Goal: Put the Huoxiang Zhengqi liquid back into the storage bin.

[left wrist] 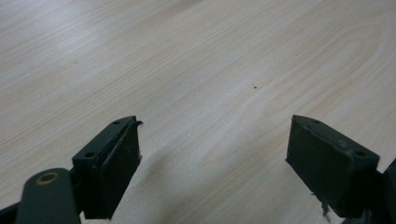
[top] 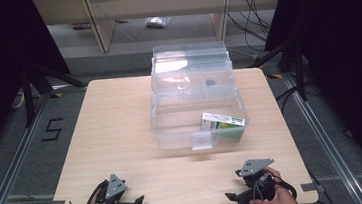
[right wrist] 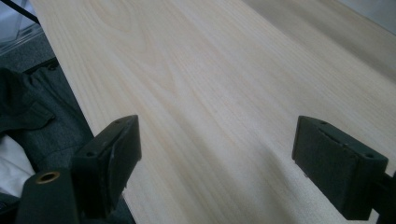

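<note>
The clear plastic storage box with its hinged lid thrown back (top: 197, 111) is seen well apart from both claws, standing past the middle of the pale wooden table (top: 116, 128), towards the far edge. The left gripper (top: 139, 201) and the right gripper (top: 228, 196) are held low at the near edge of that table, to either side of the box's line, their tips turned towards each other. In the left gripper view (left wrist: 212, 140) the two black jaws are spread wide with bare wood between them and nothing gripped. In the right gripper view (right wrist: 215, 144) the jaws are likewise parted as far as they go, and nothing is held.

The box is transparent, with stepped walls and a small front latch tab. Inside it, against the near right corner, a green and white carton (top: 223, 123) is propped at a tilt. The lid is stood upright behind the box, and light is reflected in it.
</note>
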